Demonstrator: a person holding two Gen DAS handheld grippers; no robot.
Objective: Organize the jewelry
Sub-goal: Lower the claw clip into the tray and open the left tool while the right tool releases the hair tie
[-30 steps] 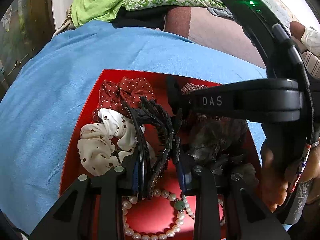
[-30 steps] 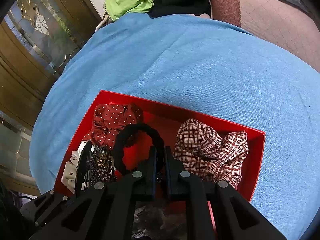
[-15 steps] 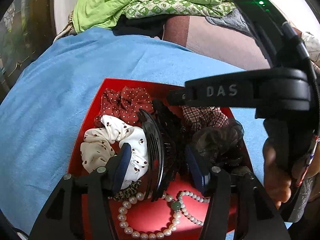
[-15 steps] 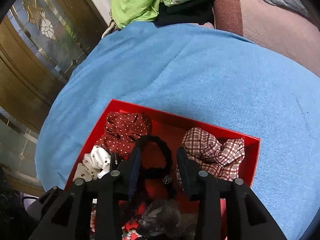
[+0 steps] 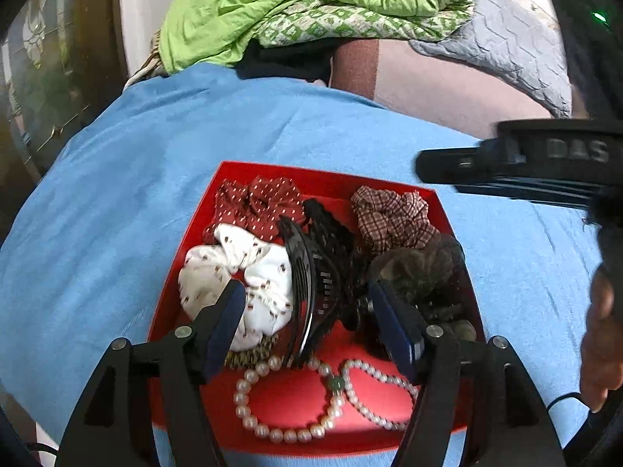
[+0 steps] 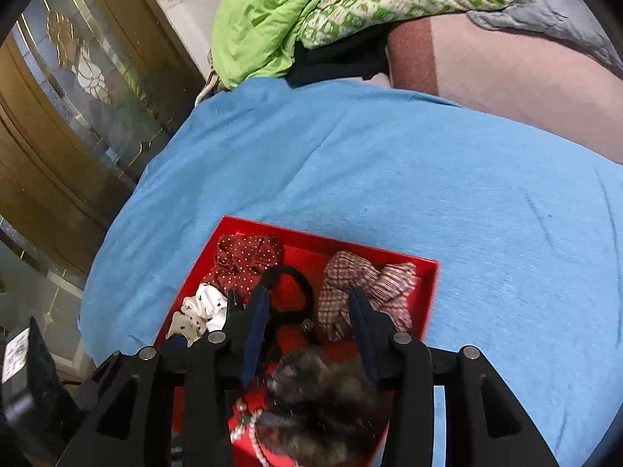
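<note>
A red tray (image 5: pixel 183 233) (image 6: pixel 426 295) lies on the blue cloth. It holds a red dotted scrunchie (image 5: pixel 259 202) (image 6: pixel 245 258), a white scrunchie (image 5: pixel 233 268) (image 6: pixel 200 311), a plaid scrunchie (image 5: pixel 389 218) (image 6: pixel 370 284), a black hair tie (image 6: pixel 296 303), black hair clips (image 5: pixel 311 280), a dark fuzzy scrunchie (image 5: pixel 420 268) (image 6: pixel 319 393) and a pearl necklace (image 5: pixel 311 397). My left gripper (image 5: pixel 307 327) is open and empty above the clips. My right gripper (image 6: pixel 307 330) is open and empty above the hair tie; it also shows in the left wrist view (image 5: pixel 506 167).
The blue cloth (image 5: pixel 117 214) (image 6: pixel 428 179) covers a bed. Green bedding (image 5: pixel 303 11) (image 6: pixel 331 11) is piled at the far end, with a grey quilt (image 5: pixel 506 46) at the right. A wooden door with glass (image 6: pixel 78 97) stands at the left.
My left gripper let go of the black hair clips and opened. My right gripper let go of the black hair tie and opened. Both have pulled back up from the tray.
</note>
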